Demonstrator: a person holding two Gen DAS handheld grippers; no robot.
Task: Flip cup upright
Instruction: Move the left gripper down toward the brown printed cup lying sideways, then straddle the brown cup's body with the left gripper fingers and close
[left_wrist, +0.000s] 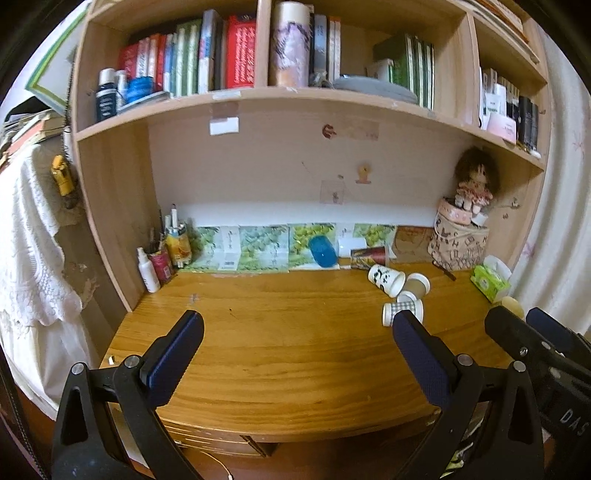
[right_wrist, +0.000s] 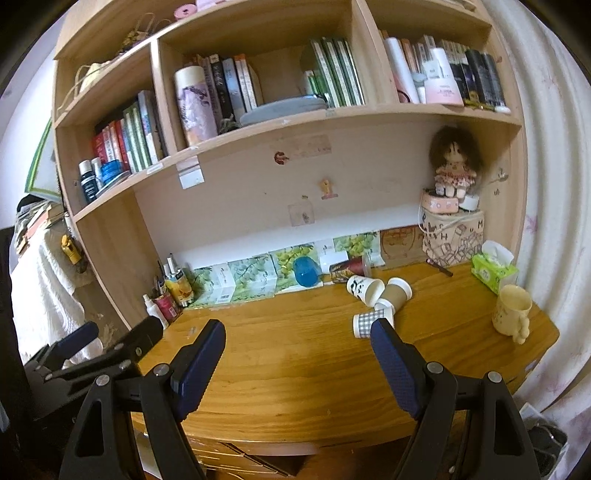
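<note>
Three paper cups lie on their sides on the wooden desk (left_wrist: 280, 350) at the right: a white panda-print cup (left_wrist: 386, 278) (right_wrist: 364, 289), a brown cup (left_wrist: 417, 286) (right_wrist: 397, 293), and a grey checked cup (left_wrist: 400, 312) (right_wrist: 371, 320). A blue cup (left_wrist: 322, 252) (right_wrist: 306, 271) and a dark red printed cup (left_wrist: 367, 255) (right_wrist: 349, 268) lie further back by the wall. My left gripper (left_wrist: 295, 328) is open and empty over the desk's front. My right gripper (right_wrist: 297, 336) is open and empty, its right finger just in front of the checked cup.
A yellow mug (right_wrist: 513, 312) stands upright at the desk's right edge, next to a green tissue pack (right_wrist: 493, 269). A patterned box with a doll (right_wrist: 452, 240) is at the back right. Bottles and pens (left_wrist: 164, 254) stand at the back left. Bookshelves hang above.
</note>
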